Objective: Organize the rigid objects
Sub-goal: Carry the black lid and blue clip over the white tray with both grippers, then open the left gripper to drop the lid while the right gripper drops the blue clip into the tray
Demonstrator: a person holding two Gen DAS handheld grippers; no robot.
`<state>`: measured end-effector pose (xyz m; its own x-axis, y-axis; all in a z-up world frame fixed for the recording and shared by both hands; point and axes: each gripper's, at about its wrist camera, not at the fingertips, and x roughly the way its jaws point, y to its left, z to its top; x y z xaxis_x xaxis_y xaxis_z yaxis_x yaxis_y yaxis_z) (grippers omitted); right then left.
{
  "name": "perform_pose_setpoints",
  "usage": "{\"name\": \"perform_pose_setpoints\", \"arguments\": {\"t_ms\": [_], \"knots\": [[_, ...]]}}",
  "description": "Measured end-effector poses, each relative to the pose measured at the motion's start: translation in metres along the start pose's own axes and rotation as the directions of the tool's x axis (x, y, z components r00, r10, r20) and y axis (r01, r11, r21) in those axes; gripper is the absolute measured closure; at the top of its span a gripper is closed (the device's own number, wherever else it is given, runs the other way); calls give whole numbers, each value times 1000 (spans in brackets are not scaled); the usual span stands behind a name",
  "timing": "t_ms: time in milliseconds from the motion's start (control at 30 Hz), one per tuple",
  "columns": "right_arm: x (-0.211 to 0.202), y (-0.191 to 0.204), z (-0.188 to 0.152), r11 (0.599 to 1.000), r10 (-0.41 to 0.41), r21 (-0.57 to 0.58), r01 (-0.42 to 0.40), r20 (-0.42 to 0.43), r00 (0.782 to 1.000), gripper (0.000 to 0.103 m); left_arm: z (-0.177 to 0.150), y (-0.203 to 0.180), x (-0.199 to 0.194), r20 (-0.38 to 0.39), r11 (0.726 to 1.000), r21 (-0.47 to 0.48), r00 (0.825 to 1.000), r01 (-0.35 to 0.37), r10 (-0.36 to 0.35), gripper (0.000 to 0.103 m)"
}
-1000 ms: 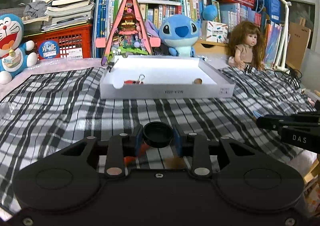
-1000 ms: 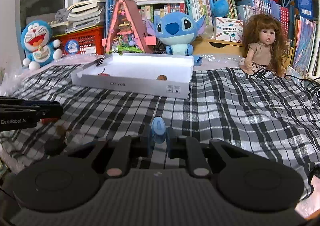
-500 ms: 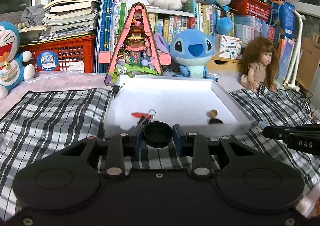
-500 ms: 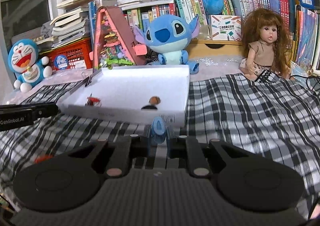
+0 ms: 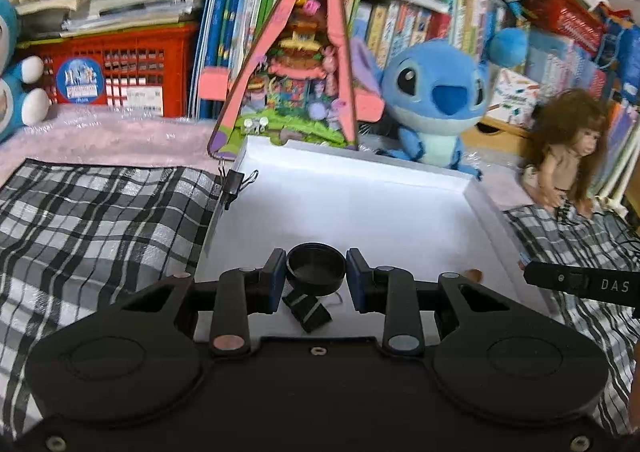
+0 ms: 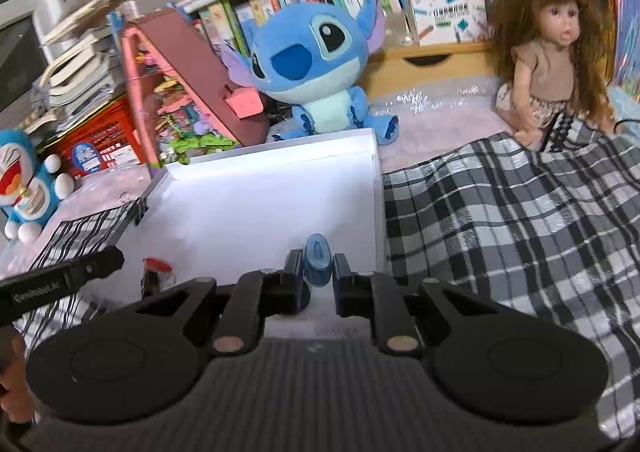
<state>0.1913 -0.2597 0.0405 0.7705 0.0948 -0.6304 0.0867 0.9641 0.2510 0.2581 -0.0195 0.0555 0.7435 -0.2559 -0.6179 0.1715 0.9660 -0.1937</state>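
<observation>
The left hand-held gripper [image 5: 316, 278] is closed on a black round cap [image 5: 315, 269], its blue pads pressing the cap's sides, and holds it above the near part of the white tray [image 5: 486, 207]. The right hand-held gripper [image 6: 317, 278] is clamped tight on a small blue translucent piece [image 6: 318, 260], over the tray's near right corner. The tray lies on a black-and-white plaid cloth [image 6: 520, 219] near the far edge of the surface, in front of a blue plush toy [image 6: 310, 63]. Inside it lie a black binder clip [image 5: 307, 308], a small red item [image 6: 157, 266] and a brown disc [image 5: 474, 274]. Another black clip [image 5: 233, 185] grips the tray's far left rim.
</observation>
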Motion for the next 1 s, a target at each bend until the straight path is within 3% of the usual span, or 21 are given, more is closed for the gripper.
{"name": "perform_pose_setpoints", "arguments": {"t_ms": [167,400,1000], "knots": [[30,3,14,999,-16,34,17,-53,998,84,7,2,30,-26,999,-36,999,-20,19,73],[56,14,22,999,-32,14,33,-59,998,84,11,2,61,-47,997,-48,997,-62,60,73],[86,21,21,999,-47,-17,46,-100,994,83,6,-2,75,-49,995,-2,994,-100,99,73]]}}
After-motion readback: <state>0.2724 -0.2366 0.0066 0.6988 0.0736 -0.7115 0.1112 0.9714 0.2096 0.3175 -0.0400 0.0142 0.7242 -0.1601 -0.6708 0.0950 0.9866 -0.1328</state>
